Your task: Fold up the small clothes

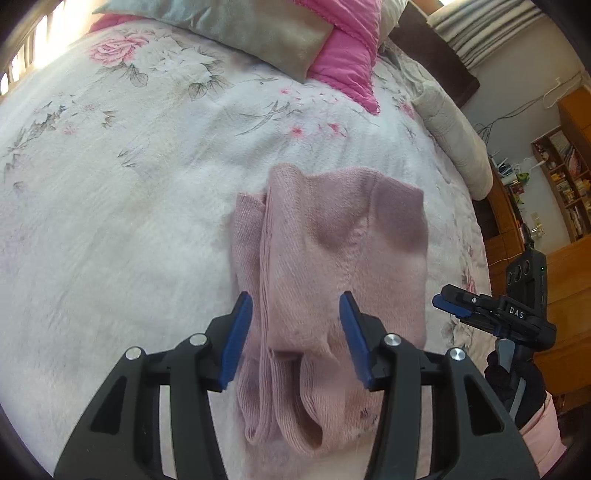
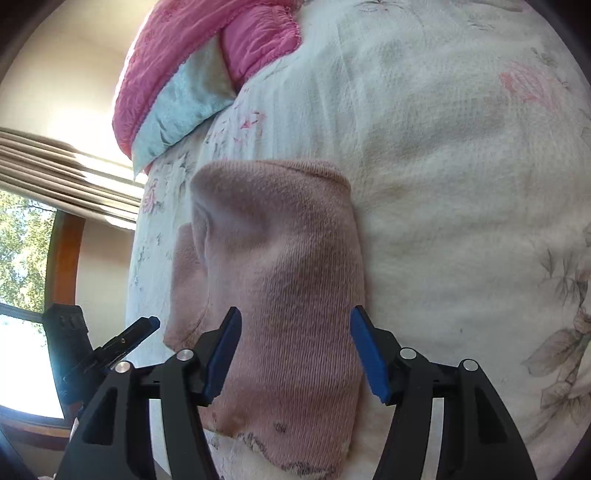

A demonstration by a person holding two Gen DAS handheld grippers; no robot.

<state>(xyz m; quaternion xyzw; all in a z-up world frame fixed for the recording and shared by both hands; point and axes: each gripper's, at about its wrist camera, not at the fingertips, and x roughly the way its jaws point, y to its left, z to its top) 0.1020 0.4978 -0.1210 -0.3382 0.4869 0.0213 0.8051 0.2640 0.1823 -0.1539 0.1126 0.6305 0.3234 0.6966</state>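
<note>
Blue-padded fingers of the left gripper stood spread wide in the near part of its view, one on each side of the pink socks, with the knit between them but not pinched. The socks lay folded in a flat stack on the white floral blanket, their rounded ends bunched at the near edge under the gripper.

From its own camera the right gripper was likewise spread apart, its pads straddling the near end of the same socks without closing on them. In the left view this gripper showed at the right edge, apart from the socks and beyond the blanket's edge, held by a hand in a dark glove; from that angle its jaw spread could not be judged.

Far up the bed lay a grey-green pillow with a bright pink quilt over it, and a pale rolled cover ran along the right edge. Wooden shelves full of small items stood at the far right. A window with blinds was at the left of the right view. Nothing lay between either gripper and the socks.
</note>
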